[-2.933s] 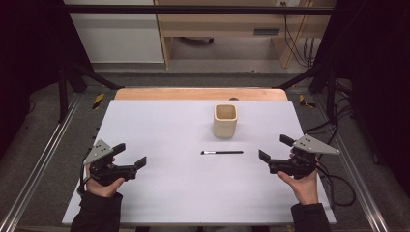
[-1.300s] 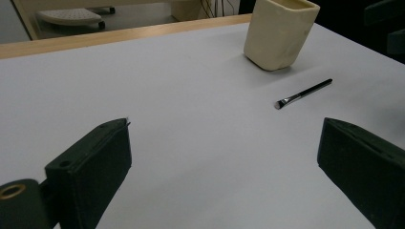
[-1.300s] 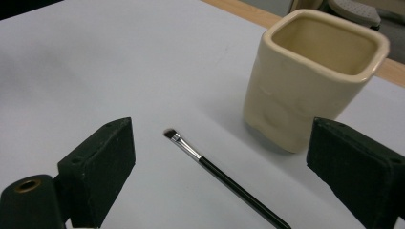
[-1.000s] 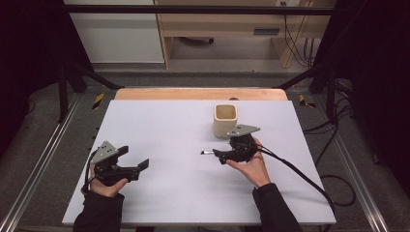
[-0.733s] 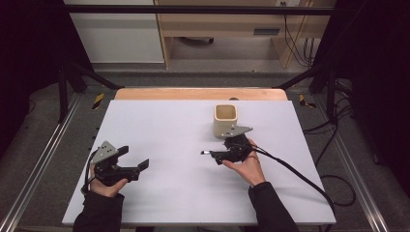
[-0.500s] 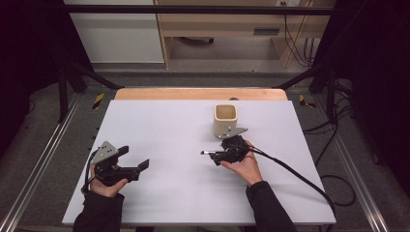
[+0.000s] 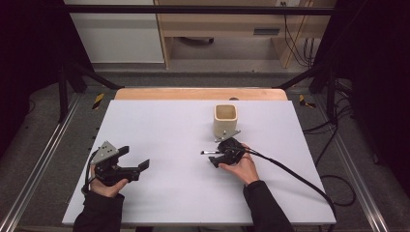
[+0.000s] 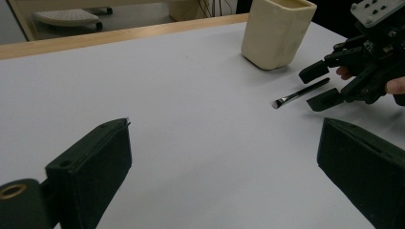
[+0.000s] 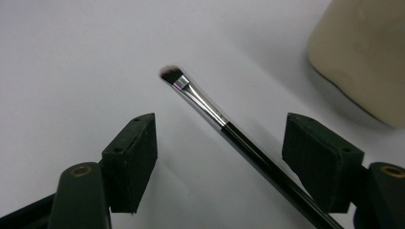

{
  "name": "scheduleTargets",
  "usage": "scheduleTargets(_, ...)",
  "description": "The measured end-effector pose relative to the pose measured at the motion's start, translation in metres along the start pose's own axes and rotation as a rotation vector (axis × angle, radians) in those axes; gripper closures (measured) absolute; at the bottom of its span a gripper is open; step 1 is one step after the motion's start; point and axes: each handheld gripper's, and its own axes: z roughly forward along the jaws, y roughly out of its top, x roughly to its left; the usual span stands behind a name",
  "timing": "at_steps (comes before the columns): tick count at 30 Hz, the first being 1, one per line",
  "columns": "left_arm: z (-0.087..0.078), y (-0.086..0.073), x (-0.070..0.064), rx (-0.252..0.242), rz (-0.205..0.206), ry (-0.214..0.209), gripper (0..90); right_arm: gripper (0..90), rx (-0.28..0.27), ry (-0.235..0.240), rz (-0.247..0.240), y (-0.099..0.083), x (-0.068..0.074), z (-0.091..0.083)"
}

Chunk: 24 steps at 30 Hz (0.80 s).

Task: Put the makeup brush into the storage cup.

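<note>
You have the white table (image 7: 159, 125) as the biggest thing in front of you. Its far edge meets a wooden strip (image 7: 193, 93), and its left and right edges run along metal rails (image 7: 43, 159). Most of the surface is bare: the whole middle and the far left are free, and also the near right part, where only the cable (image 7: 290, 175) of your right gripper lies across it toward the right edge.

The beige cup (image 7: 226, 119) stands upright in the far right half of the table, well away from every edge. Its opening is toward the ceiling.

Your left gripper (image 7: 126, 169) is near the front left corner, close to the near edge, with its jaws wide apart and nothing between them. In the left gripper view there is only free table ahead of the jaws.

Your right gripper (image 7: 212, 158) is just in front of the cup, low over the table. Its jaws are apart and stand on both sides of the brush handle, not touching it as far as the right gripper view shows.

The small makeup brush (image 9: 224, 126) lies flat on the table, near the cup but apart from it. Its bristle tip points to your left, toward the free middle of the table.
</note>
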Motion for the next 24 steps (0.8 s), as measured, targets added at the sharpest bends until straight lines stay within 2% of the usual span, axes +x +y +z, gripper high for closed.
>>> scheduleTargets(5,0.0002,-0.0002,0.0,0.001,0.0,0.0,4.2,35.6,0.022,0.001,-0.016,-0.0016,-0.0008,0.003)
scheduleTargets(7,0.0001,-0.0002,0.0,0.0,0.001,0.0,4.2,38.4,0.026,-0.001,0.007,-0.001,0.0001,0.0027)
scheduleTargets(8,0.0,-0.0001,0.0,0.001,0.001,0.0,4.2,39.7,0.026,0.003,0.0,-0.001,-0.0008,0.0026)
scheduleTargets(12,-0.0002,0.0,0.0,0.0,0.001,0.0,4.2,45.4,0.036,0.003,0.025,-0.0001,-0.002,0.0024)
scheduleTargets(16,0.0,-0.0002,0.0002,0.002,-0.001,0.0,4.3,52.7,0.037,0.012,0.007,-0.0004,-0.0019,0.0011)
scheduleTargets(19,0.0,-0.0002,0.0,0.002,0.001,0.001,4.3,57.5,0.041,0.011,0.012,-0.0001,-0.0008,0.0003)
scheduleTargets(20,0.0,-0.0001,-0.0001,0.002,0.002,0.001,4.3,62.8,0.049,0.011,0.011,-0.0002,-0.0001,-0.001)
scheduleTargets(22,0.0,-0.0001,-0.0001,0.002,0.002,0.001,4.4,65.5,0.05,0.013,-0.006,-0.0006,-0.0003,-0.0016)
scheduleTargets(24,0.0002,-0.0002,-0.0001,0.003,0.001,0.0,4.4,68.4,0.053,0.017,0.001,-0.0003,0.0009,-0.0023)
